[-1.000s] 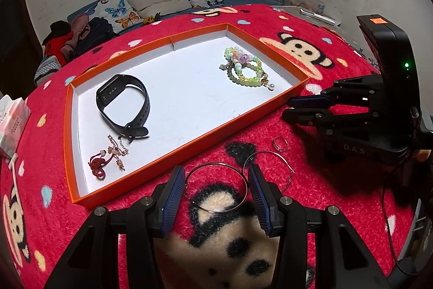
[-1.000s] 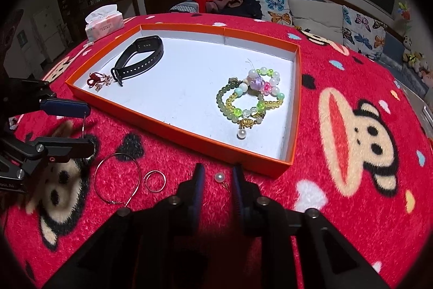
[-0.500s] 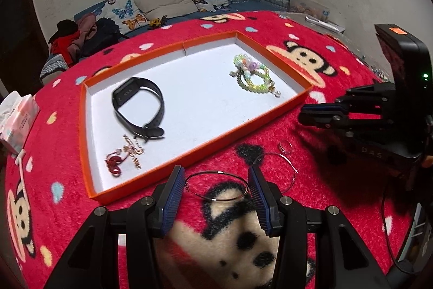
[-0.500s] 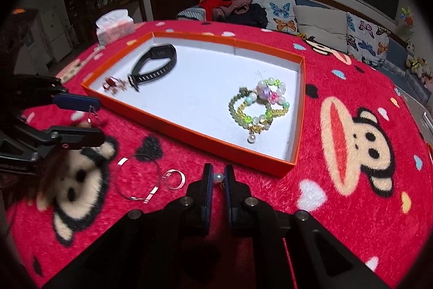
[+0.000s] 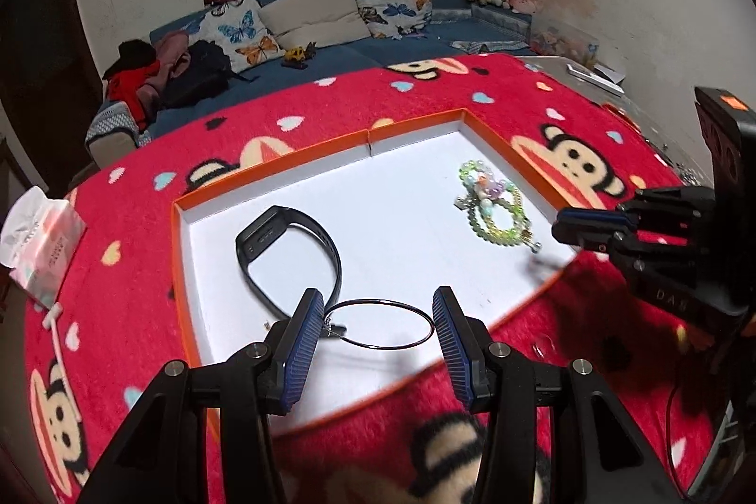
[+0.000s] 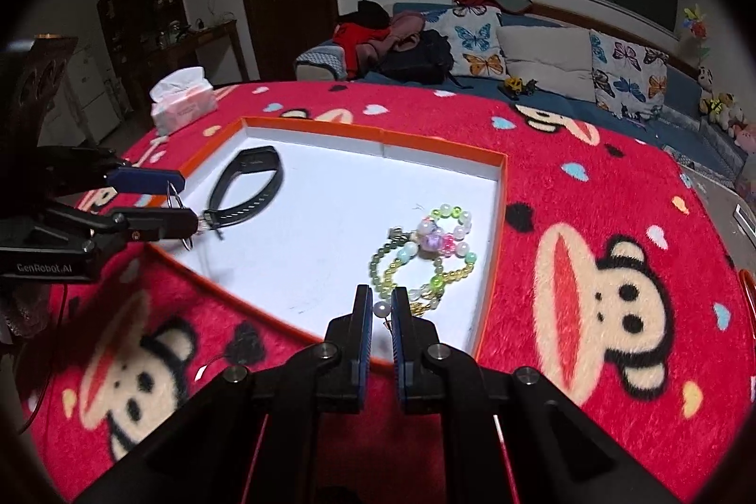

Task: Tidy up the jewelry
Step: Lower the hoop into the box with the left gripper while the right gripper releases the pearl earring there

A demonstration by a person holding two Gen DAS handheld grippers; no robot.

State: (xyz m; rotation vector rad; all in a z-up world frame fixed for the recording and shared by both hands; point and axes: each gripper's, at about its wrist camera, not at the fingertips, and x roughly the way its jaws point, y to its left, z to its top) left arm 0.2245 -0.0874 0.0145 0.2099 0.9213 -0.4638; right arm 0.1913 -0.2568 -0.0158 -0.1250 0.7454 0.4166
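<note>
Both grippers are up off the red monkey-print worktop and forward over the orange tray, where a second ago they were low at the jewelry lying in front of its near rim.

The left gripper holds the large hoop earring spanned between its two blue fingers, which are closed only as far as the ring's width; the hoop now hangs over the tray's white floor, just past the near rim. Ahead of those fingers and slightly left lies the black wristband.

The right gripper has its fingers nearly together, pinching the pearl earring at their tips. A second ago that gap was wider, with the pearl on the cloth between them. The beaded bracelets lie immediately ahead of these fingertips.

Already in the tray: wristband and bracelets. In the air, not yet set down: the hoop and the pearl. On the cloth near the left gripper, off to its right, a small ring seems to be left; a thin glint in the right wrist view may be the second hoop, too blurred to be sure. By my judgement the sorting is past halfway.
</note>
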